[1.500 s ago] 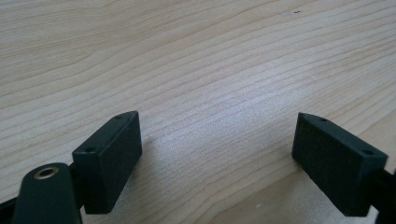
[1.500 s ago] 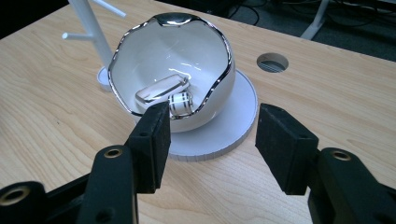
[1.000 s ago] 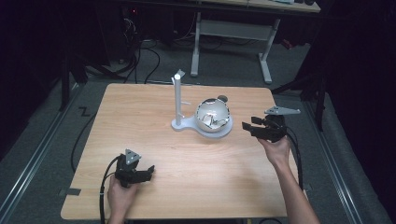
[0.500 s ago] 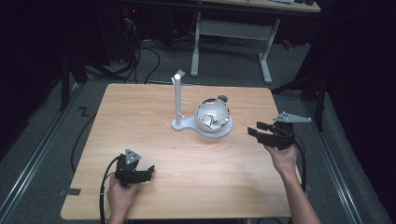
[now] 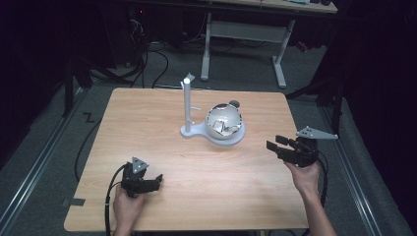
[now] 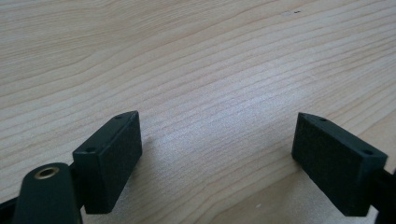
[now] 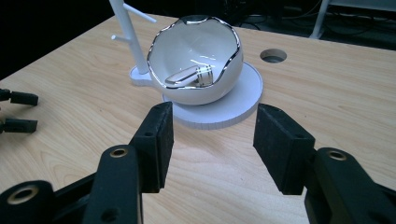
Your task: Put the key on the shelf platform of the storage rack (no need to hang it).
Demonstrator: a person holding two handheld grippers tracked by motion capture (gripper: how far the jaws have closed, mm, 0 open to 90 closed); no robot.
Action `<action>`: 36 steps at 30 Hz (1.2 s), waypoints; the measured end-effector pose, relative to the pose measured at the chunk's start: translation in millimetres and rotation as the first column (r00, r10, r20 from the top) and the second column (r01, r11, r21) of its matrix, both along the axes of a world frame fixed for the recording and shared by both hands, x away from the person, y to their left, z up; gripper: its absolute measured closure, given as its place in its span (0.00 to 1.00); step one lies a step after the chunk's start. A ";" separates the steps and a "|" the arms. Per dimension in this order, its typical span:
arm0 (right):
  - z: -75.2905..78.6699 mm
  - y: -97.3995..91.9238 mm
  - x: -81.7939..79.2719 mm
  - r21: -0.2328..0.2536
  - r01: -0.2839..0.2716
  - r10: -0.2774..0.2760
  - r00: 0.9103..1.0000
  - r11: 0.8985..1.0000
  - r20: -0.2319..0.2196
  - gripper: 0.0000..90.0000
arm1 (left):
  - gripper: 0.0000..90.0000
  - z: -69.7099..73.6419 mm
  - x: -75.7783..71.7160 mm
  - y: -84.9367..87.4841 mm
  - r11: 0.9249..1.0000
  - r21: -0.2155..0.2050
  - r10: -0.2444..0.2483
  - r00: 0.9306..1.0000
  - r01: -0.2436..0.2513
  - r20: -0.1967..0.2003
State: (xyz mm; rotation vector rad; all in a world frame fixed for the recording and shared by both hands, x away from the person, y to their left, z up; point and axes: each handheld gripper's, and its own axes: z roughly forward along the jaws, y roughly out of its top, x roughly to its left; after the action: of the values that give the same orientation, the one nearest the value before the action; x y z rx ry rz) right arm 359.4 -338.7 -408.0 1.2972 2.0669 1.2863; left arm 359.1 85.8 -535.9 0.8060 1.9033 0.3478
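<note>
A white egg-shaped bowl (image 5: 224, 123) with a jagged silver rim sits on the round base of a white stand (image 5: 189, 130) at the table's middle back. In the right gripper view the bowl (image 7: 198, 88) holds a small silver and white object (image 7: 194, 74). My right gripper (image 5: 275, 142) hovers to the right of the bowl and points at it, open with nothing between its fingers (image 7: 156, 140). Near the front left edge my left gripper (image 5: 157, 181) rests low, open over bare wood (image 6: 217, 158).
The stand's thin post (image 7: 128, 28) with side pegs rises left of the bowl. A round cable hole (image 7: 273, 56) lies in the wooden table (image 5: 147, 123) behind the bowl. Dark floor, cables and another desk's legs (image 5: 280, 59) surround the table.
My right gripper has drawn back from the bowl, to the right and toward the table's near edge. The left gripper has kept still.
</note>
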 end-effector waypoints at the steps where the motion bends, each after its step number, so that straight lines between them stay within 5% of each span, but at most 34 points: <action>1: -2.6 -0.3 -2.6 0.005 -0.004 0.004 1.000 1.000 -0.003 0.53 | 0.18 0.0 0.0 -0.1 1.000 -0.001 0.001 1.000 -0.001 -0.001; 18: -23.0 -1.6 -25.6 0.027 0.003 -0.002 1.000 1.000 -0.023 0.54 | 0.18 0.0 0.0 0.0 1.000 0.000 0.000 1.000 0.000 0.000; 36: -50.5 10.8 -30.9 0.057 -0.016 0.019 0.999 0.998 -0.043 0.55 | 0.18 0.0 -0.1 -0.2 1.000 0.000 0.001 1.000 -0.001 -0.001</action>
State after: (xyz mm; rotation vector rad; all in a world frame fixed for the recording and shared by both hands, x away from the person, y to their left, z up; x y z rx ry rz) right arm 328.5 -327.9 -458.5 1.3462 2.0900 1.3446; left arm 359.0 85.6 -536.0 0.8047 1.9047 0.3482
